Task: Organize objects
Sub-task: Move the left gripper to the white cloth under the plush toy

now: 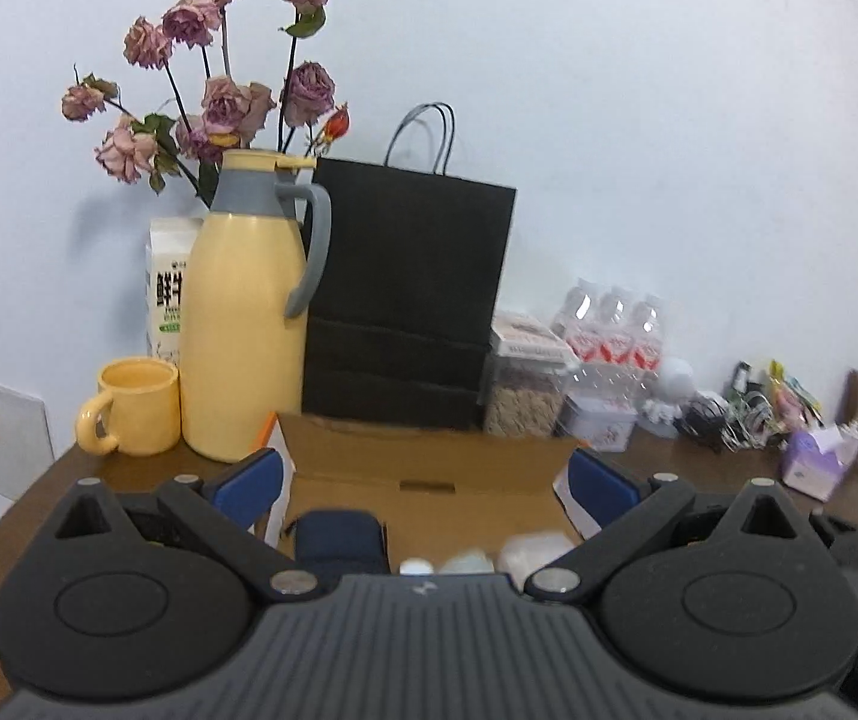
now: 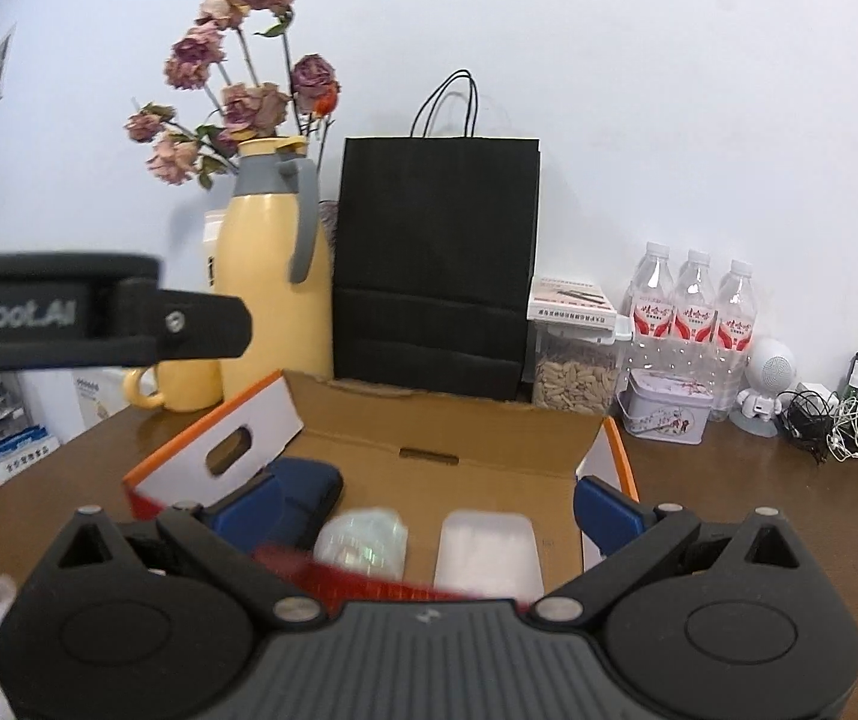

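We hold both grippers above an open cardboard box [image 2: 453, 432] on a brown table [image 2: 729, 480], and we take that box as our landmark.

Our left gripper [image 1: 423, 480] has its blue pads spread wide, roughly as far apart as the box's side walls, with nothing between them and nothing touching them. Our right gripper [image 2: 429, 504] is spread just as wide, its pads empty too. In the right wrist view the left gripper's black body also crosses the picture to the left of the box.

Inside the box, a dark blue pouch [image 2: 309, 498] lies against the left wall. Just right of it sits a clear, shiny packet [image 2: 363, 540], then a white rectangular container [image 2: 486, 552] whose long axis runs from the box's near side toward its far flap. A blurred red strip [image 2: 333, 576] lies across the box's near edge; we cannot tell what it is.

The box's long axis runs left to right, its far flap standing up and its left flap [image 2: 219, 444], white with an orange edge and a hand slot, leaning outward.

Behind the box a black paper bag [image 2: 435, 264] stands upright. Behind and left of the box stand a yellow jug [image 2: 273, 276] and a yellow mug [image 1: 135, 408], with dried roses [image 1: 219, 90] behind them. Behind and right of the box are a jar of seeds [image 2: 573, 372], water bottles [image 2: 693, 306] and a small tin [image 2: 666, 405].
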Available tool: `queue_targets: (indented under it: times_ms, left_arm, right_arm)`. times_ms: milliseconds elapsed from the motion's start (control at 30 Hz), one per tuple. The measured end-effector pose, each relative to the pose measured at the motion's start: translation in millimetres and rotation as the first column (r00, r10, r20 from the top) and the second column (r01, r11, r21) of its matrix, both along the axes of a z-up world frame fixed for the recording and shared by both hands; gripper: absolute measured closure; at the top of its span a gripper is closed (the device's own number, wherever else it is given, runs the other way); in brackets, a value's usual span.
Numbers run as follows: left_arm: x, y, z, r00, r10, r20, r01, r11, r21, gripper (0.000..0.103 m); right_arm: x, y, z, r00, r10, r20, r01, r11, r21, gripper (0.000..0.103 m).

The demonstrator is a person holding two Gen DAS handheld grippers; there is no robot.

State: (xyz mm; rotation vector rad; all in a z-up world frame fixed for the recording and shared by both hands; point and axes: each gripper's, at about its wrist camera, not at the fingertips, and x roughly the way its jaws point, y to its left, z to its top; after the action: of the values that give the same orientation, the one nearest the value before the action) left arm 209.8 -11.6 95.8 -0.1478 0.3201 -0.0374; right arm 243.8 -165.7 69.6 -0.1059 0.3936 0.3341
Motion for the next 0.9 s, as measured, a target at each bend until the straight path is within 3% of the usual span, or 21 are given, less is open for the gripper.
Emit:
queue_targets:
  times_ms: [533, 900]
  left_arm:
    - [-88.8, 53.4, -42.7, 0.99, 0.078, -0.12, -0.078, 0.997, 0.004, 0.0]
    - [-126.6, 65.2, -67.6, 0.978, 0.075, -0.195, -0.074, 0.997, 0.01, 0.0]
  right_arm:
    - [-79.2, -35.1, -37.4, 0.995, -0.022, -0.093, 0.021, 1.0, -0.02, 0.0]
    - [-110.6, -48.7, -60.0, 0.988, -0.035, -0.148, 0.029, 0.999, -0.042, 0.0]
